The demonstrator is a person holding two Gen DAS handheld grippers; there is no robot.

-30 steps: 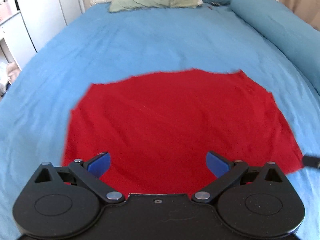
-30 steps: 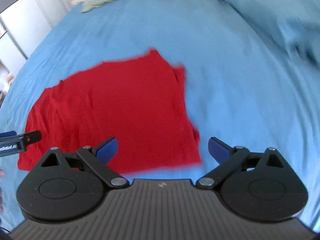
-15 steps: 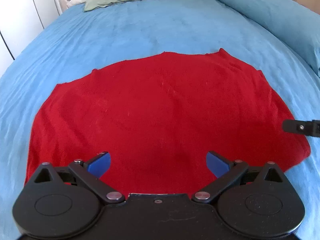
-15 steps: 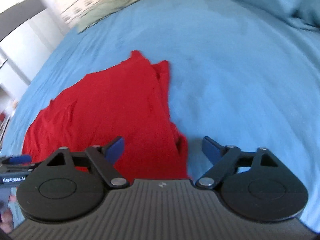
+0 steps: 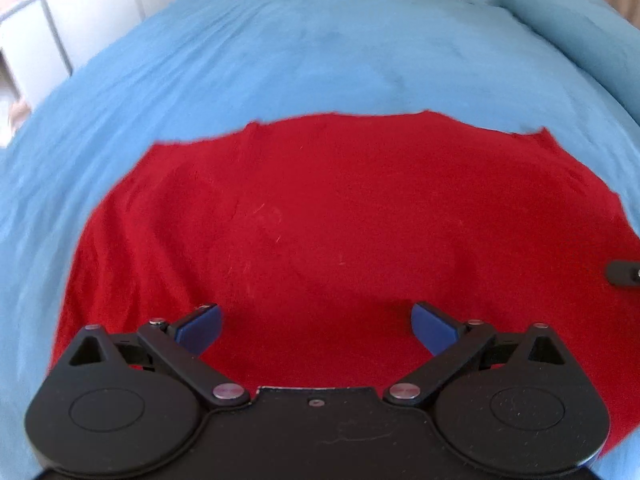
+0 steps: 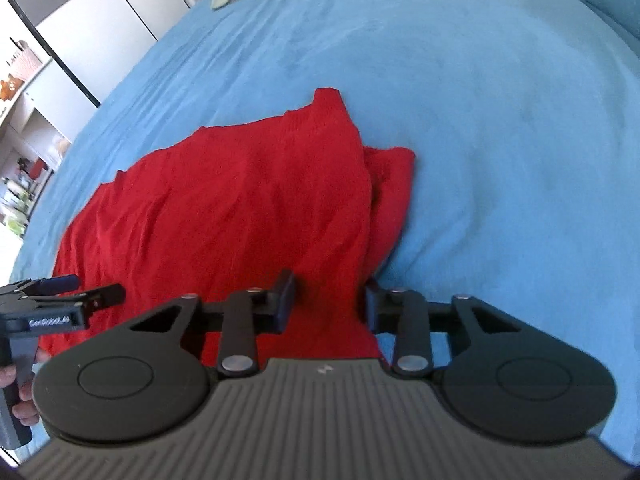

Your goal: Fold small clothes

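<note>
Red garment [image 5: 340,232] lies flat on blue bedsheet [image 5: 320,60]. Left gripper [image 5: 316,328] hovers, jaws spread; right gripper [image 6: 328,300] jaws narrowed around near corner (contact unclear). Step: grasping; next, a firm pinch before lifting.

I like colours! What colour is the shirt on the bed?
Red shirt, plain; clearest in the left wrist view.

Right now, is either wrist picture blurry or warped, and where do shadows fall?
Left wrist view: motion-smeared toward the edges, the bedsheet bulging from fisheye, a soft shadow on the red garment ahead of the open left gripper. Right wrist view: sharper, the right gripper half closed, a shadow under the garment's right fold.
</note>
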